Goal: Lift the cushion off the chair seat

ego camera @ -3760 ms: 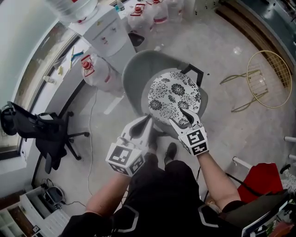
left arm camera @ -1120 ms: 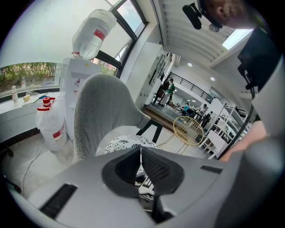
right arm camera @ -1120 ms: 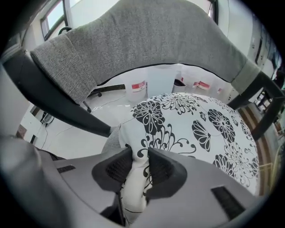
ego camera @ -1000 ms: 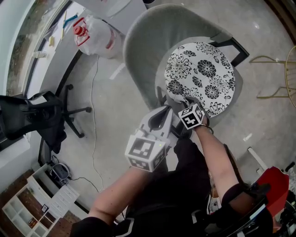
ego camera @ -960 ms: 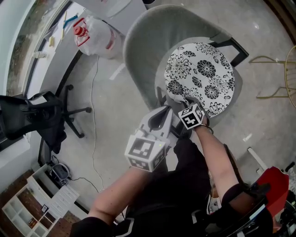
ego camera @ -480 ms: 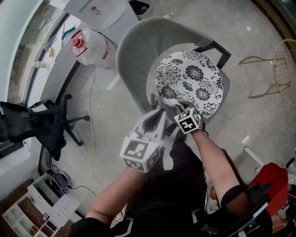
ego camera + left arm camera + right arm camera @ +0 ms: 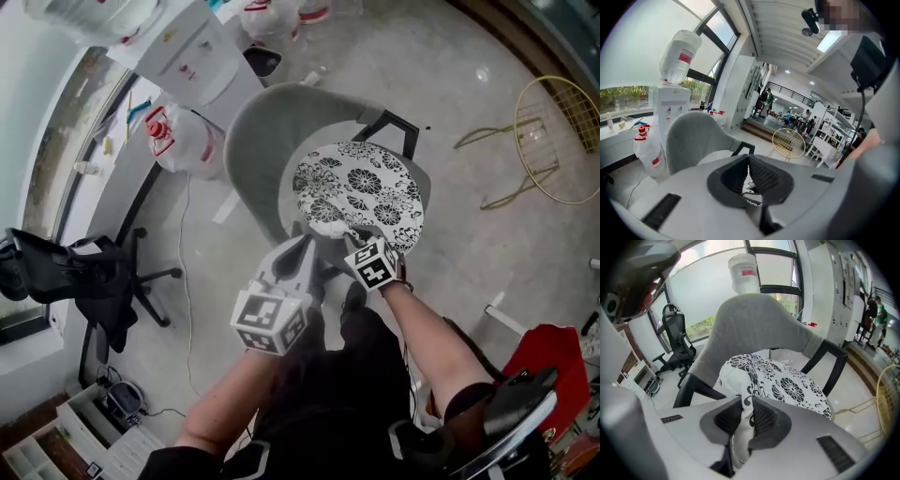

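Right gripper (image 7: 746,399) fingers, having just been closing, grasped the round floral cloth cushion (image 7: 787,385) at its bunched near edge; left gripper (image 7: 748,157) fingers clenched. Grey curved chair (image 7: 750,329) stood beyond the fingers.

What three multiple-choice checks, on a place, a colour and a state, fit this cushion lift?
1. The right gripper grips the cushion at: A its centre; B its far edge; C its near edge.
2. The cushion's pattern is: A red on white; B black on white; C plain grey.
3. The cushion is: A raised at its near edge, the rest on the chair seat; B flat on it; C wholly clear of it.
1 C: the jaws pinch the edge nearest the person. 2 B: black flowers on white. 3 A: the fabric climbs to the jaws.
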### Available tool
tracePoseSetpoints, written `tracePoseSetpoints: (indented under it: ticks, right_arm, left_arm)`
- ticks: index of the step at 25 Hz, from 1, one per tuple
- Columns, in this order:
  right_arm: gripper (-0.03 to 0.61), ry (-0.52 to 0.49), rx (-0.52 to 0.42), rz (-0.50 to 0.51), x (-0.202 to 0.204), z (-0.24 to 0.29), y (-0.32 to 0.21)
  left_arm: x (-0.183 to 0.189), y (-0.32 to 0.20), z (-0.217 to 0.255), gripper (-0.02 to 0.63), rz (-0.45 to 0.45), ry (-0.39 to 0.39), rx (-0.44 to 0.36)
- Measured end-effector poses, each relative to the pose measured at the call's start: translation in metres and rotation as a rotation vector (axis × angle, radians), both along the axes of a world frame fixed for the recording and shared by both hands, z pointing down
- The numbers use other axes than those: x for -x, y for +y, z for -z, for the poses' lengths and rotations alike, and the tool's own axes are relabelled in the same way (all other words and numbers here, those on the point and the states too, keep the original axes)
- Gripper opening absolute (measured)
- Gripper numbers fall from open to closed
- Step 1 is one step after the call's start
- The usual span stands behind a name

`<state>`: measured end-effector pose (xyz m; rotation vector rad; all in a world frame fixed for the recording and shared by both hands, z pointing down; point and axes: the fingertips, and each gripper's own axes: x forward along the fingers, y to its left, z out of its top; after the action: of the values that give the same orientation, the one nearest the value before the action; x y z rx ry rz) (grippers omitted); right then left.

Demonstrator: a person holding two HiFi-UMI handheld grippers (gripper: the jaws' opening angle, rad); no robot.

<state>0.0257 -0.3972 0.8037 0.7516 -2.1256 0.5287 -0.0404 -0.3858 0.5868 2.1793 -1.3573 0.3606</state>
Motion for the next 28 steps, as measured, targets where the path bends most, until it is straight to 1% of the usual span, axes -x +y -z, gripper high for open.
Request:
tracePoseSetpoints:
  ticks: [3, 9, 15, 19, 24, 28]
  right_arm:
    - [0.048, -0.033, -0.007, -0.030, -0.008, 0.023, -0.001]
    - [0.048, -0.104, -0.050, -0.079, -0.018, 0.073, -0.004]
    - [0.046, -0.149, -0.085, -0.138, -0.040, 0.115, -0.002]
    - [0.044, -0.193, -0.119, -0.170, -0.054, 0.150, 0.001]
    - [0.044, -0.270, -0.120, -0.203, -0.067, 0.191, 0.010]
    - [0.044, -0.343, -0.152, -0.208, -0.068, 0.228, 0.017]
  left_arm:
    - [-0.004, 0.004, 0.017, 0.008, 0.004, 0.000, -0.020]
    - [-0.009, 0.013, 0.050, 0.008, 0.010, -0.009, -0.067]
    - [-0.012, 0.024, 0.079, 0.008, 0.019, -0.020, -0.107]
    - [-0.019, 0.031, 0.099, 0.008, 0.016, 0.024, -0.132]
    - [-0.024, 0.043, 0.121, 0.008, 0.019, 0.007, -0.173]
    - [-0.024, 0.055, 0.137, 0.008, 0.012, 0.002, -0.195]
